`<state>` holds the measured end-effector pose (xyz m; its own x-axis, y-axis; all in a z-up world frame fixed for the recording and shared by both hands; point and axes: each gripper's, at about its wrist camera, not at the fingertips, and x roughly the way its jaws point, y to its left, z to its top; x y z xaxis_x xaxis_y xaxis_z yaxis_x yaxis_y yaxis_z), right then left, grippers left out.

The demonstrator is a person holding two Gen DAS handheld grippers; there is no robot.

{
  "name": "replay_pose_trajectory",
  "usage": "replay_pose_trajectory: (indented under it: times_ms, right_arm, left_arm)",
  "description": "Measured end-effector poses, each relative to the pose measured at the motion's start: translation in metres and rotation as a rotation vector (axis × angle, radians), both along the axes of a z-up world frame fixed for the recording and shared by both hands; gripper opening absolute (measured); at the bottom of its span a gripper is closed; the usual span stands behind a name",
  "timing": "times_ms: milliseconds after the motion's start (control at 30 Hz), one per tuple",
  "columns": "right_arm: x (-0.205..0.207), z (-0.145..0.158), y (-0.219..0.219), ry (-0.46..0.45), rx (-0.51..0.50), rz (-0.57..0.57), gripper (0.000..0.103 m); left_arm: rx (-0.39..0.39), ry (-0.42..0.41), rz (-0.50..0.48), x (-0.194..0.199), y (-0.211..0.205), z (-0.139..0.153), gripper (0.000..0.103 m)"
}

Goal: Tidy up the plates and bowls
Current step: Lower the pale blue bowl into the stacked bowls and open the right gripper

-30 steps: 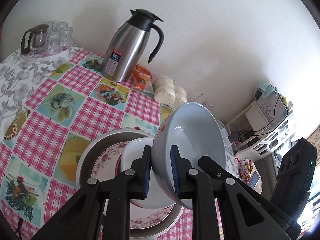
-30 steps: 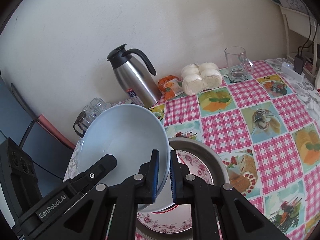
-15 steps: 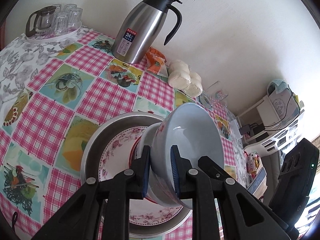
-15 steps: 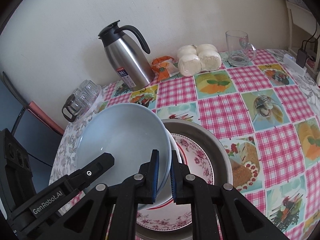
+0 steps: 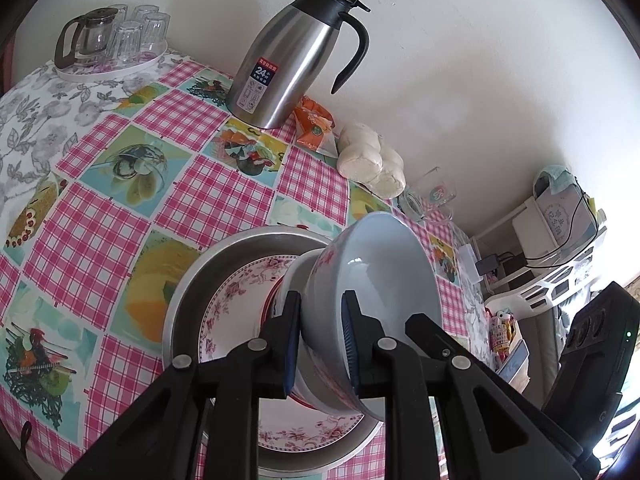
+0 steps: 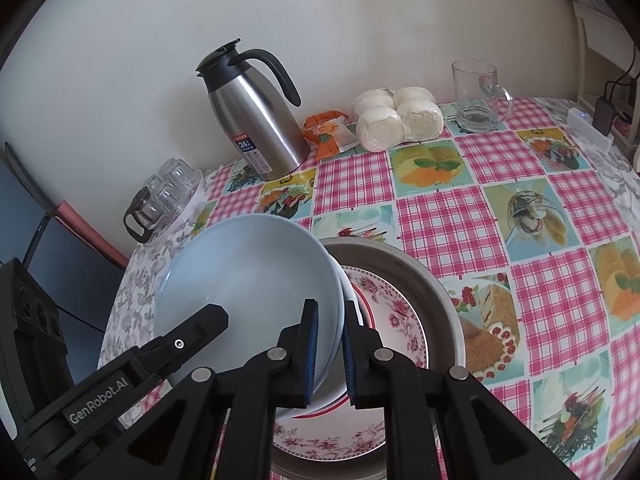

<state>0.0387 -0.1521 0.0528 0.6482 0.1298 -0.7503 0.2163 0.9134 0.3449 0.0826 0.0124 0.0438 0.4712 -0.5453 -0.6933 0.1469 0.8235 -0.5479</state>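
Both grippers, left [image 5: 320, 340] and right [image 6: 330, 344], have fingers clamped on opposite rims of the blue bowl [image 6: 248, 292], which sits tilted in another bowl on the floral plate [image 6: 396, 320] inside a metal tray [image 6: 436, 280] (two grips likely steady the nesting). The checked counter [image 6: 460, 216] stands against a white wall.

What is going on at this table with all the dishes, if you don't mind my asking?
A person is stacking dishes with two handheld grippers. The left gripper and right gripper both clamp opposite rims of a pale blue bowl, tilted over a smaller bowl that sits on a flowered plate inside a metal pan. The blue bowl is not yet released.
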Motion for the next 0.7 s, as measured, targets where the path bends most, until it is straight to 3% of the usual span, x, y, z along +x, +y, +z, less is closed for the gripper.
replay_pose_trajectory:
  times_ms: [133, 300, 467, 567, 700]
  right_arm:
    - [-0.004, 0.008, -0.003, -0.026, -0.052, -0.028, 0.014]
    - [-0.002, 0.005, -0.007, -0.015, -0.036, -0.03, 0.014]
    - [0.001, -0.004, -0.008, 0.013, -0.037, -0.029, 0.014]
    - [0.002, -0.007, -0.008, 0.014, -0.027, -0.021, 0.015]
    - [0.003, -0.007, -0.007, 0.014, -0.037, -0.019, 0.015]
  left_arm:
    - [0.013, -0.009, -0.006, -0.001, -0.002, 0.003, 0.024]
    - [0.037, -0.017, -0.009, -0.002, -0.004, 0.006, 0.024]
    - [0.108, -0.087, 0.022, -0.008, -0.002, 0.02, 0.028]
    - [0.095, -0.119, 0.027, -0.01, 0.002, 0.027, 0.028]
    - [0.088, -0.083, 0.033, -0.003, 0.002, 0.016, 0.028]
